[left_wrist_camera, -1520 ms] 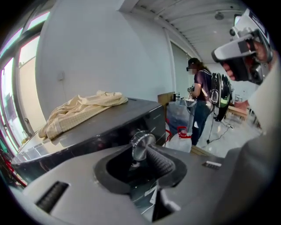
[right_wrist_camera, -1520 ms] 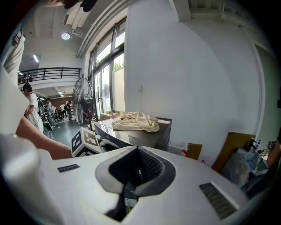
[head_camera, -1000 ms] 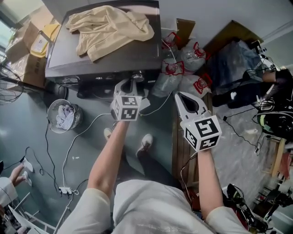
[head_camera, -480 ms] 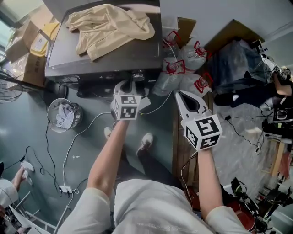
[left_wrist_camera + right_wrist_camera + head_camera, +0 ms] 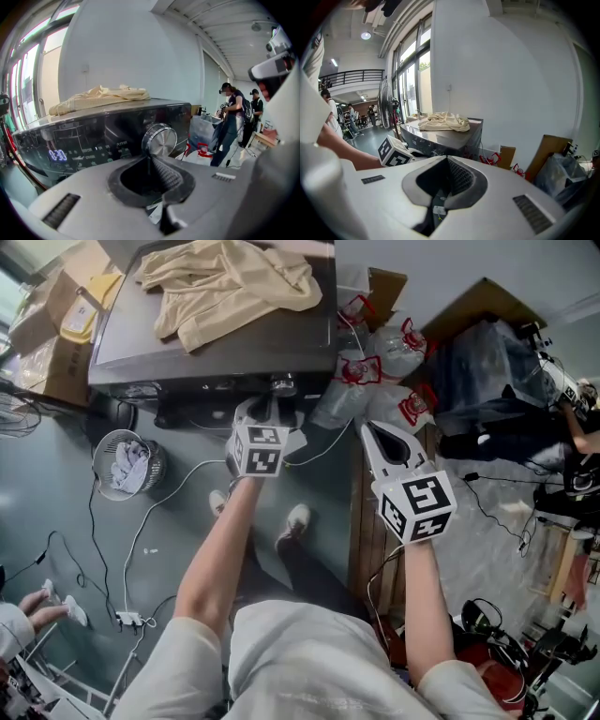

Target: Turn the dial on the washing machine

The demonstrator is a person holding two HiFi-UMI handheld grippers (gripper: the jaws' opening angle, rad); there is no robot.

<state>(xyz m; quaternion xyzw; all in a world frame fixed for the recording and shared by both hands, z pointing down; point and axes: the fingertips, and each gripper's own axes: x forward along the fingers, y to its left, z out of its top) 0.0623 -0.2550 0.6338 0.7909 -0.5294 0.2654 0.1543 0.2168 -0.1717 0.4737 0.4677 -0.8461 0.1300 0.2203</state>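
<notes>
The turn itself doesn't look done yet - or at least nothing here shows it. The left hand-held gripper (image 5: 149, 158) is up against the washer's (image 5: 234, 343) front panel, its jaws drawn together to a thin seam with nothing between them. The tips sit right at the lower rim of the dial (image 5: 160, 139). The dial is the ribbed silver knob near the right end of the washer's panel, standing proud of the dark glass, and the display at the panel's left end is lit. From the left gripper view I can't be sure whether the tips touch the rim or stop just short of it. What's left, as I judge it, is the whole job: get a hold on the knob's edge and twist it.

The right hand-held gripper (image 5: 368, 430) hangs well off to the right of the washer, over the floor. Its jaws are closed on nothing and it takes no part in this. A cream cloth (image 5: 230, 282) lies heaped on the washer's lid.

Against a second ago, very little has changed. The left hand-held gripper has stayed at the dial with its jaws much as they were, and the right one has held its place beside the washer. The head view has drifted slightly, so the washer sits a touch higher in it. The person crouched on the floor, well left of the washer, has shifted a hand.
</notes>
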